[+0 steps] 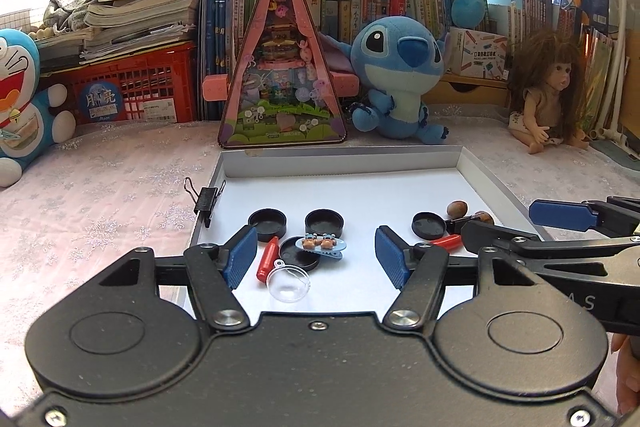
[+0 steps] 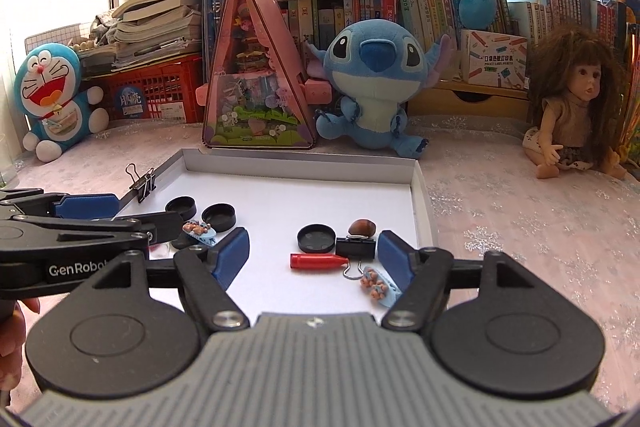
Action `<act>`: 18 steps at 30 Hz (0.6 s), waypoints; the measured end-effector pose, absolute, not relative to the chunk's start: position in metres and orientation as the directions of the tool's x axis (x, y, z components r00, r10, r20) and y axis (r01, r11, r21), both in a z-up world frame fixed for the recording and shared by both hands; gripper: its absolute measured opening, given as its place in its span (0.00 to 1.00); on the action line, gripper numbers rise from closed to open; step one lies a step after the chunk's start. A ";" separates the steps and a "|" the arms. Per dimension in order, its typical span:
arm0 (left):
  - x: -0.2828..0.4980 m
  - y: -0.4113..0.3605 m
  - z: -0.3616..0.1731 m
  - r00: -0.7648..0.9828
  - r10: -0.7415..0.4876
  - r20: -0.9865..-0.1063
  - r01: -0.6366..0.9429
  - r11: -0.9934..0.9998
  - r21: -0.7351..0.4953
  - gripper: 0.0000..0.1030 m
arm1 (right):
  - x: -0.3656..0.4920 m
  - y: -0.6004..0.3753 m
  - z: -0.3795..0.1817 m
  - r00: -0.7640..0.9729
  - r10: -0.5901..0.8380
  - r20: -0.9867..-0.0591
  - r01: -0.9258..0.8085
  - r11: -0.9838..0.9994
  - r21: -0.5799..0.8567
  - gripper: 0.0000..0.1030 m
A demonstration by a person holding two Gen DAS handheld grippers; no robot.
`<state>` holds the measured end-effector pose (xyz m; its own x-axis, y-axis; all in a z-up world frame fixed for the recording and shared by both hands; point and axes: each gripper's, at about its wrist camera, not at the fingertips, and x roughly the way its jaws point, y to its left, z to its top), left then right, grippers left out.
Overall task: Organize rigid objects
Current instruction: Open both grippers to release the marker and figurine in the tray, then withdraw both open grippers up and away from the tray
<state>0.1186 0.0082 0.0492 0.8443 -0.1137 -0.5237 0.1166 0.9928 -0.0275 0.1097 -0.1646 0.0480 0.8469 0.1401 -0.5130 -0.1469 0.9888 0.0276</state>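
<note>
White shallow tray [image 1: 472, 183] on the pink cloth, black caps [image 1: 324, 222], red bullet pieces [image 2: 318, 261], bear hair clips [image 1: 323, 245], binder clip [image 2: 356, 248], nut [image 2: 362, 227] lying inside, left gripper [image 1: 316, 259] jaws apart, empty, right gripper [image 2: 314, 253] jaws apart, empty, both above the tray.

Black left gripper [image 1: 316, 259] with ribbed blue pads, silver screws, grey-ridged right gripper [image 2: 313, 254], white lettering

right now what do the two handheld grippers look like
Both are black plastic with ribbed blue pads and silver pivot screws. The left gripper has an all-black body; the right gripper has a ribbed grey top plate. White GenRobot lettering marks the left one's side.
</note>
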 end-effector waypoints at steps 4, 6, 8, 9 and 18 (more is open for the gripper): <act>0.110 0.010 0.050 0.845 -0.120 -0.521 0.119 0.992 -0.035 0.62 | 0.104 -0.166 0.049 0.848 0.144 -0.511 -0.150 0.988 0.031 0.81; 0.105 0.010 0.050 0.845 -0.123 -0.521 0.119 0.992 -0.041 0.63 | 0.100 -0.167 0.048 0.847 0.145 -0.511 -0.149 0.988 0.032 0.81; 0.100 0.011 0.048 0.843 -0.124 -0.524 0.117 0.992 -0.046 0.63 | 0.096 -0.167 0.047 0.846 0.145 -0.512 -0.149 0.988 0.033 0.81; 0.098 0.011 0.047 0.842 -0.124 -0.526 0.116 0.992 -0.049 0.63 | 0.094 -0.167 0.046 0.846 0.145 -0.513 -0.150 0.988 0.033 0.81; 0.083 0.014 0.040 0.835 -0.126 -0.536 0.105 0.992 -0.069 0.64 | 0.080 -0.167 0.040 0.841 0.154 -0.518 -0.153 0.987 0.046 0.81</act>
<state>0.0827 0.0143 0.0397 0.8347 -0.1260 -0.5361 0.1054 0.9920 -0.0691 0.0801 -0.1673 0.0401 0.8414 0.1541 -0.5180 -0.1526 0.9872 0.0458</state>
